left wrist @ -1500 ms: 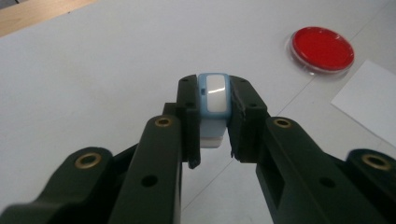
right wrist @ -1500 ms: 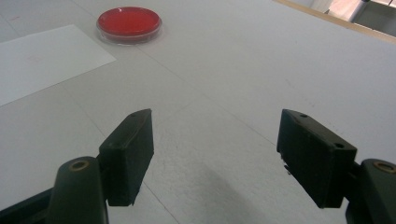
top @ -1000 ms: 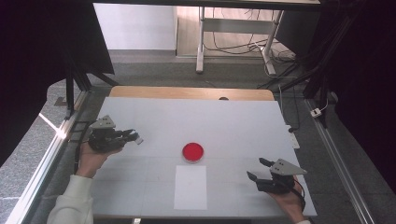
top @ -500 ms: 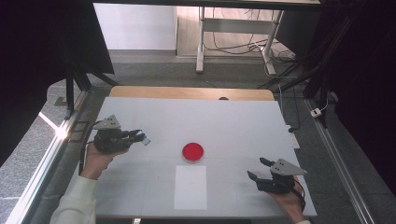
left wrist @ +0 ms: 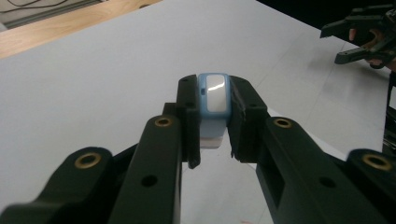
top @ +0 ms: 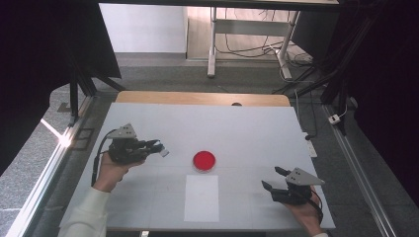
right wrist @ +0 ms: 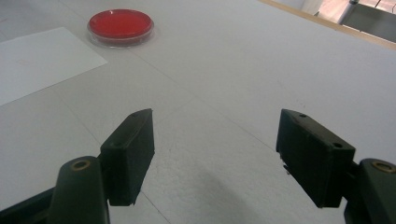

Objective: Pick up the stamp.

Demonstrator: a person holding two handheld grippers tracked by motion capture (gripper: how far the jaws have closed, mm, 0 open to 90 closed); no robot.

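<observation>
Carrying a small blue-and-white block (left wrist: 213, 95) clamped tight in my left hand-held gripper (top: 157, 146) above the left counter (top: 247, 128), I judge I must next bring it right toward the red dish (top: 204, 160), while my right hand-held gripper (top: 273, 178) rests wide open and empty.

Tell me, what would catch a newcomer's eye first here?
Probably the bright red dish at the middle of the white table, just beyond a white paper sheet. Next, the left claw, shut on a small blue-and-white block, while the right claw stands open and empty.
</observation>
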